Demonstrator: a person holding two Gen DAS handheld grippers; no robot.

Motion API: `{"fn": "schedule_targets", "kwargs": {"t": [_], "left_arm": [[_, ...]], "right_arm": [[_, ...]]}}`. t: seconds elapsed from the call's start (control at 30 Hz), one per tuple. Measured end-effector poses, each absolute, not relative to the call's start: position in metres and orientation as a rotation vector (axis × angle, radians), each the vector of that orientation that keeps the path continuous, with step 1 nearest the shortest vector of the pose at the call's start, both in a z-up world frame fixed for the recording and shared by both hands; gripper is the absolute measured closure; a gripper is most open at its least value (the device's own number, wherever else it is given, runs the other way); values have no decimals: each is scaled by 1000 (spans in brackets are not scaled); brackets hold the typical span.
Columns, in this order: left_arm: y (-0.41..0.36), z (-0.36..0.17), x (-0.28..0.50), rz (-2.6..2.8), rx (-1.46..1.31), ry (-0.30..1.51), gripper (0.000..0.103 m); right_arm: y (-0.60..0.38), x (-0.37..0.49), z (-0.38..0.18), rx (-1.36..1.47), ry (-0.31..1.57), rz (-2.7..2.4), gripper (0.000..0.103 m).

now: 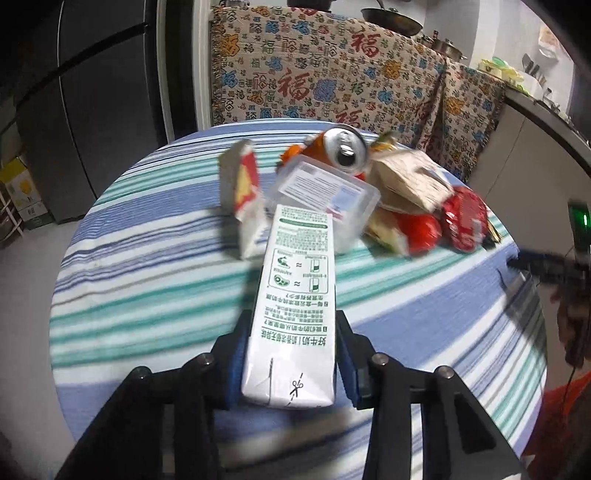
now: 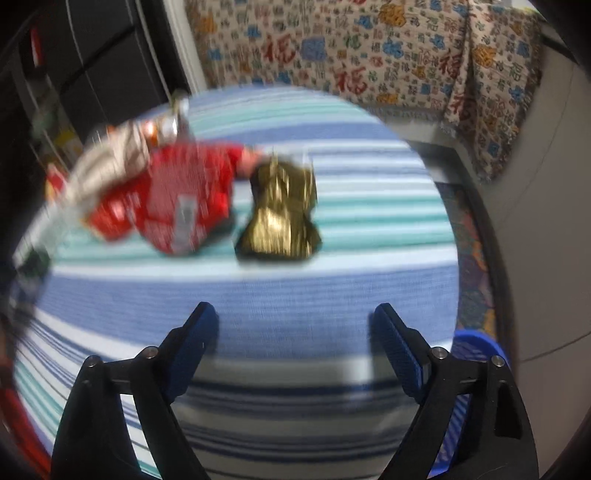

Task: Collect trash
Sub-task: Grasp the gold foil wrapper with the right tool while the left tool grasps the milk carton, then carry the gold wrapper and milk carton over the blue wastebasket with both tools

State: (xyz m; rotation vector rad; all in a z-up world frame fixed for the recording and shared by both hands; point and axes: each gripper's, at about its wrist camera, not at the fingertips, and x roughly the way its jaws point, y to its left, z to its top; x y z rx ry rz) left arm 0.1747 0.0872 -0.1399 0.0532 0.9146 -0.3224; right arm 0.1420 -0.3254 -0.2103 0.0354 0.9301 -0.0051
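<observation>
The left gripper [image 1: 291, 354] is clamped on a white milk carton [image 1: 295, 295] with green print, its blue pads pressing both long sides near the carton's sealed end, the carton held above the table and pointing away toward the trash heap. The right gripper [image 2: 295, 343] has its two blue-padded fingers spread wide with nothing between them, hovering over the near part of the table.

The surface is a round table under a striped cloth [image 1: 147, 295] in bands of blue, teal and white. Nearest the right gripper on that cloth lies one crumpled gold-and-black wrapper [image 2: 282, 218], blurred, with one red snack bag [image 2: 173, 203] just beside it to the left.

From the left wrist view, past the carton's far end, the heap holds one clear plastic box [image 1: 325, 192] with a printed label, one small red-and-yellow carton [image 1: 243, 195] standing to its left, one orange drink can [image 1: 343, 151] lying with its opened top toward the camera, one brown paper bag [image 1: 410, 177] resting on red packaging, and one red round wrapper [image 1: 463, 218] at the right edge.

Behind the table hangs a patterned cloth [image 1: 314, 74] with red characters, draped over furniture. A dark refrigerator [image 1: 92, 92] stands at the left, and one pan [image 1: 391, 20] sits up on the counter. A blue bin [image 2: 476, 354] shows beside the table's edge in the right wrist view.
</observation>
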Motion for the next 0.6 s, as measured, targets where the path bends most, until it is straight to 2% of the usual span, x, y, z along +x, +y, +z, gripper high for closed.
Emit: {"fn": "schedule_targets", "kwargs": {"t": [0.07, 0.17, 0.2, 0.3, 0.37, 0.43, 0.57, 0.6], "left_arm": [[78, -138, 164, -315, 47, 925, 61], [65, -139, 151, -317, 32, 942, 61], [62, -139, 149, -329, 21, 951, 58], [59, -139, 144, -358, 0, 964, 53], [59, -135, 142, -347, 11, 954, 49], [62, -129, 139, -345, 5, 940, 43], [62, -122, 141, -376, -21, 937, 36], [61, -122, 143, -379, -18, 940, 35]], "right_arm": [[-326, 149, -201, 40, 895, 0, 18], [-319, 168, -194, 6, 888, 44, 28], [-316, 173, -194, -11, 893, 50, 35], [-313, 191, -202, -60, 944, 64, 69], [-316, 190, -203, -20, 963, 106, 76], [-317, 181, -198, -18, 971, 124, 97], [-318, 157, -192, -21, 1039, 147, 95], [-317, 154, -191, -25, 1038, 119, 87]]}}
